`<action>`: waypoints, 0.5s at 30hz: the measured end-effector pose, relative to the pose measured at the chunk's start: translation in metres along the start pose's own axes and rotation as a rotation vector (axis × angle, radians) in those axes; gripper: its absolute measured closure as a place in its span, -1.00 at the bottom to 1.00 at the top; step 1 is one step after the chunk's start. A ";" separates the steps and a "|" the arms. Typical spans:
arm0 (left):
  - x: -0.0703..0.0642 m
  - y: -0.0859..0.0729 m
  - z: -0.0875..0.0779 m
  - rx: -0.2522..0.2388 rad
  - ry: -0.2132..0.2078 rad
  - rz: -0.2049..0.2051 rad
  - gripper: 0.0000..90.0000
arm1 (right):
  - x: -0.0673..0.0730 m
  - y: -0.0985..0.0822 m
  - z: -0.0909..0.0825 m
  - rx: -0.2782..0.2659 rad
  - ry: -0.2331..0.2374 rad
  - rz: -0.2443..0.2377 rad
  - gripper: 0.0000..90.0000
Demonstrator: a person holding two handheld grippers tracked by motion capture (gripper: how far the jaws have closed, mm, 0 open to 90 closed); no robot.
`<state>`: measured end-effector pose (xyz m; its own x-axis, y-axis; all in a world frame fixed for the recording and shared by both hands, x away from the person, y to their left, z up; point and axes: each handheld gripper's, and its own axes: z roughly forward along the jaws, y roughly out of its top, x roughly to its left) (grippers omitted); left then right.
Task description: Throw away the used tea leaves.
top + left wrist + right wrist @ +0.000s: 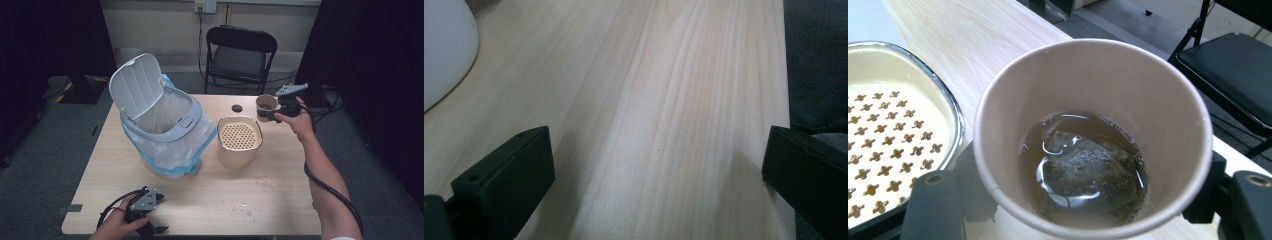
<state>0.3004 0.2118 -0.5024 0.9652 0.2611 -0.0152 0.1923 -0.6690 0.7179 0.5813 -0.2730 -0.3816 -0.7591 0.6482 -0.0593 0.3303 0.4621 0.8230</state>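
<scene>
My right gripper (272, 114) is shut on a brown paper cup (266, 106) held just above the far right part of the table. In the right gripper view the paper cup (1093, 135) stands between the two black jaws and holds brown tea with a soaked tea bag (1087, 170). Beside it stands a cream strainer basin (239, 140) with a perforated insert (883, 145). My left gripper (150, 227) rests at the table's near left edge. Its jaws stand wide open over bare wood (659, 125).
A white bin (165, 132) lined with a plastic bag stands left of the basin, its lid (134, 85) raised. A small black cap (237, 108) lies on the far side. A black folding chair (240, 55) stands behind the table. A wet stain (265, 184) marks the wood.
</scene>
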 end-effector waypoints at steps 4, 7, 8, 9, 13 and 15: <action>0.000 0.000 0.000 0.000 0.000 0.001 -1.00 | 0.000 0.004 0.001 -0.009 0.004 -0.021 -0.37; 0.000 0.000 0.000 -0.001 0.000 0.001 -1.00 | 0.000 0.008 0.001 -0.019 0.001 -0.035 -0.37; 0.000 0.000 0.000 -0.001 0.000 0.001 -1.00 | 0.000 0.008 0.001 -0.019 0.001 -0.035 -0.37; 0.000 0.000 0.000 -0.001 0.000 0.001 -1.00 | 0.001 0.011 0.001 -0.026 -0.006 -0.047 -0.37; 0.000 0.000 0.000 -0.001 0.001 0.001 -1.00 | 0.004 0.016 -0.001 -0.033 -0.001 -0.065 -0.37; 0.000 0.000 0.000 -0.001 0.000 0.001 -1.00 | 0.009 0.021 -0.002 -0.041 -0.002 -0.081 -0.37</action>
<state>0.3005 0.2118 -0.5025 0.9652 0.2610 -0.0145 0.1916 -0.6687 0.7185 0.5802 -0.2593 -0.3639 -0.7813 0.6108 -0.1283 0.2442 0.4882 0.8379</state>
